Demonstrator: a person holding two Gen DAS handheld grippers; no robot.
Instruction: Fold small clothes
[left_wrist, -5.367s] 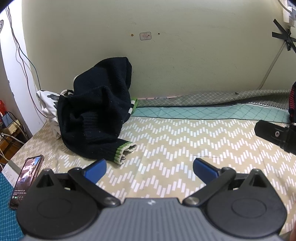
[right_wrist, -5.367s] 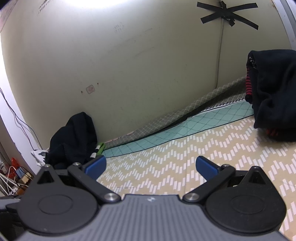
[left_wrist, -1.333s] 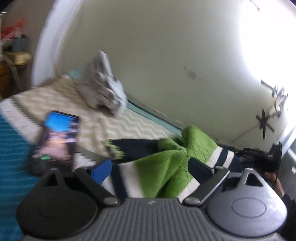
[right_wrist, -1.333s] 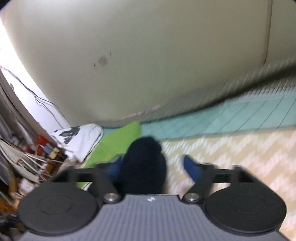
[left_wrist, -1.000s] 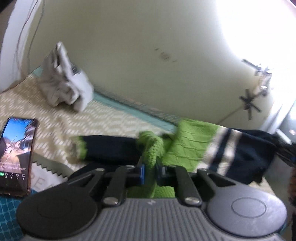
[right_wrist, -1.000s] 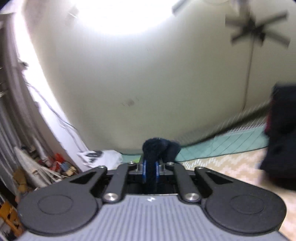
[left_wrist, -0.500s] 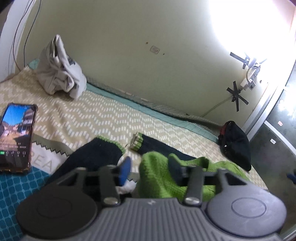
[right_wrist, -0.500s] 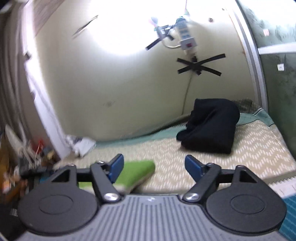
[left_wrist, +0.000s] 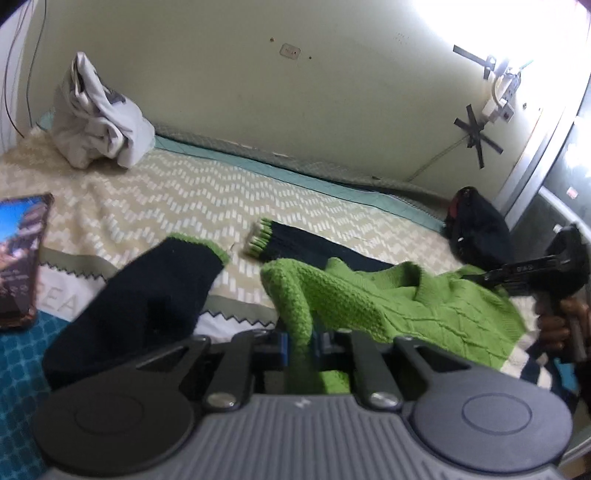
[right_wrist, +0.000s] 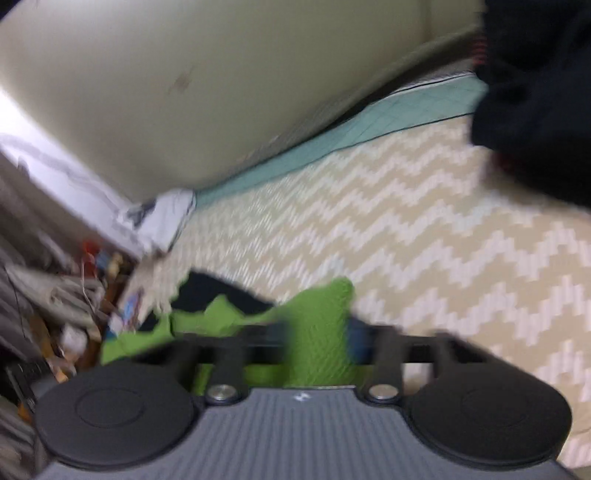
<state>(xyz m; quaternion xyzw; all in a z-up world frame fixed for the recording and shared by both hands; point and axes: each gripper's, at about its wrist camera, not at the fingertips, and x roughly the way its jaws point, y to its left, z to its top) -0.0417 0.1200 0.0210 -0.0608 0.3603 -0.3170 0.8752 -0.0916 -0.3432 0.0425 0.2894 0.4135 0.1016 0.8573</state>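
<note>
now the left gripper (left_wrist: 301, 341) has closed its jaws on a green shoulder fold of the sweater (left_wrist: 369, 295); half a second ago they stood open. the right gripper (right_wrist: 319, 341) looks partly closed around green knit, though blur hides any grip. likely the garment is being spread for folding. it lies on the bed (left_wrist: 184, 192), long axis left-right, navy sleeves (left_wrist: 140, 295) pointing toward the wall.

One sweater (left_wrist: 388, 299), one phone (left_wrist: 20, 254) (two other garments (left_wrist: 99, 122)).

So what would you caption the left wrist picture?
Left gripper pinching a green sweater over the chevron bedspread, phone at left.
</note>
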